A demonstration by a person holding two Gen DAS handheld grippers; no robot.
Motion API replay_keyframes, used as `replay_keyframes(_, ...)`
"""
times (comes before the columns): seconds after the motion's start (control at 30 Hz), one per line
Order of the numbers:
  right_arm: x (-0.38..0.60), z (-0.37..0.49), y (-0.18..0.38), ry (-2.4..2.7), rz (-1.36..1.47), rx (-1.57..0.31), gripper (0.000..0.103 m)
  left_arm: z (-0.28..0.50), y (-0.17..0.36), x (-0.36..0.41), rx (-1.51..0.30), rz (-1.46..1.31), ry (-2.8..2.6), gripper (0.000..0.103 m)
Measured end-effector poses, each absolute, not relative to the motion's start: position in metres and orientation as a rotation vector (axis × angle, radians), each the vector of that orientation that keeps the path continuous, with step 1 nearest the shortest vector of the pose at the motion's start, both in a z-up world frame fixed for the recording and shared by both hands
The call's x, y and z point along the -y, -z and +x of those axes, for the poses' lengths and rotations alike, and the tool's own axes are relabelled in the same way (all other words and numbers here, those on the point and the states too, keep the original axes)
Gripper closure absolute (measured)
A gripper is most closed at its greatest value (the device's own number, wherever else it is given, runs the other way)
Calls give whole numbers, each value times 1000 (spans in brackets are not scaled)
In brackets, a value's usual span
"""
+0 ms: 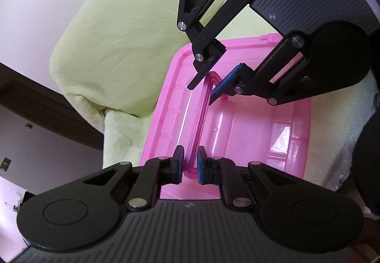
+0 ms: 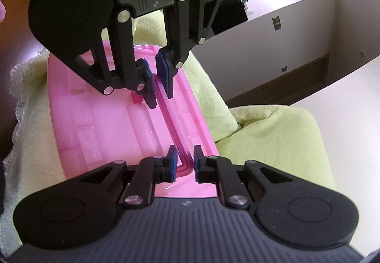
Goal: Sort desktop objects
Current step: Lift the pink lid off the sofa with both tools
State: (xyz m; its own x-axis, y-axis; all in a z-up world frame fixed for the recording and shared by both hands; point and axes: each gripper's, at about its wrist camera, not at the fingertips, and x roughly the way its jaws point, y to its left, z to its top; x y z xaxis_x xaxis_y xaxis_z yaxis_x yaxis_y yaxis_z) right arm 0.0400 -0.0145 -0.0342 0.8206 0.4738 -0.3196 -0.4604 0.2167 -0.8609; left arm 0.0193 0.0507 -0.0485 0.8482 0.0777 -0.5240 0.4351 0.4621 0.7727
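Note:
A pink plastic basket (image 1: 239, 134) lies on a light green cloth (image 1: 114, 49). Its thin pink handle (image 1: 197, 118) runs along one long side. My left gripper (image 1: 190, 164) is shut on the near end of that handle. My right gripper (image 1: 209, 87) faces it from the far end, its jaws slightly apart on either side of the handle. In the right wrist view the handle (image 2: 177, 134) touches one pad of my right gripper (image 2: 184, 164), with a small gap at the other pad. There my left gripper (image 2: 158, 84) pinches the far end. The basket (image 2: 106, 120) holds nothing that I can see.
The green cloth (image 2: 273, 139) is bunched in folds beside the basket. A black box (image 2: 234, 9) sits on a white surface behind it. Pale walls and a dark wooden strip (image 1: 47, 108) lie beyond.

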Motion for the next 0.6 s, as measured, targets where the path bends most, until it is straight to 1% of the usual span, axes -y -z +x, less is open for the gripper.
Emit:
replay_keyframes(0.23, 8, 9, 9, -696, -1163, 56, 93, -15, 23, -54, -550, 1076, 182, 90)
replay_keyframes(0.6, -5, -54, -26, -891, -1109, 159, 92, -80, -11, -68, -670, 1026, 17, 90)
